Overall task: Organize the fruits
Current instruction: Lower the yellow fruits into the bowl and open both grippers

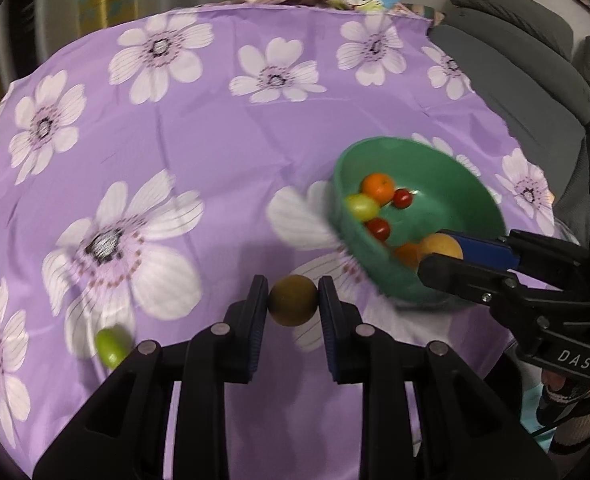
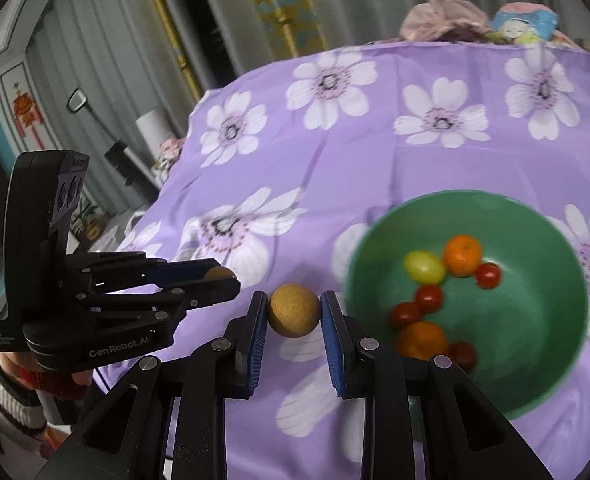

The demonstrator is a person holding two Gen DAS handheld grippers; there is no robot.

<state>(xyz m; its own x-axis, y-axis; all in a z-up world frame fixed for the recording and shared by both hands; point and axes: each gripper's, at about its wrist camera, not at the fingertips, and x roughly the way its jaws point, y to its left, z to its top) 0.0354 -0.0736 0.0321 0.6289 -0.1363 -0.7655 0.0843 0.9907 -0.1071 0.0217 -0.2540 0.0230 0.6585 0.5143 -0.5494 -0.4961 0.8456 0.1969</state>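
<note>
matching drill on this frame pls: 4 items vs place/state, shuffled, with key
Items
1. left gripper
2. right gripper
3. green bowl
4. green grape

Place or state
A. lies loose on the purple cloth, outside the bowl
B. shut on a dull olive-brown round fruit
C. holds oranges, red tomatoes and a yellow-green grape
D. shut on a tan round fruit, beside the bowl's rim

Pairs: 1-B, 2-D, 3-C, 4-A
</note>
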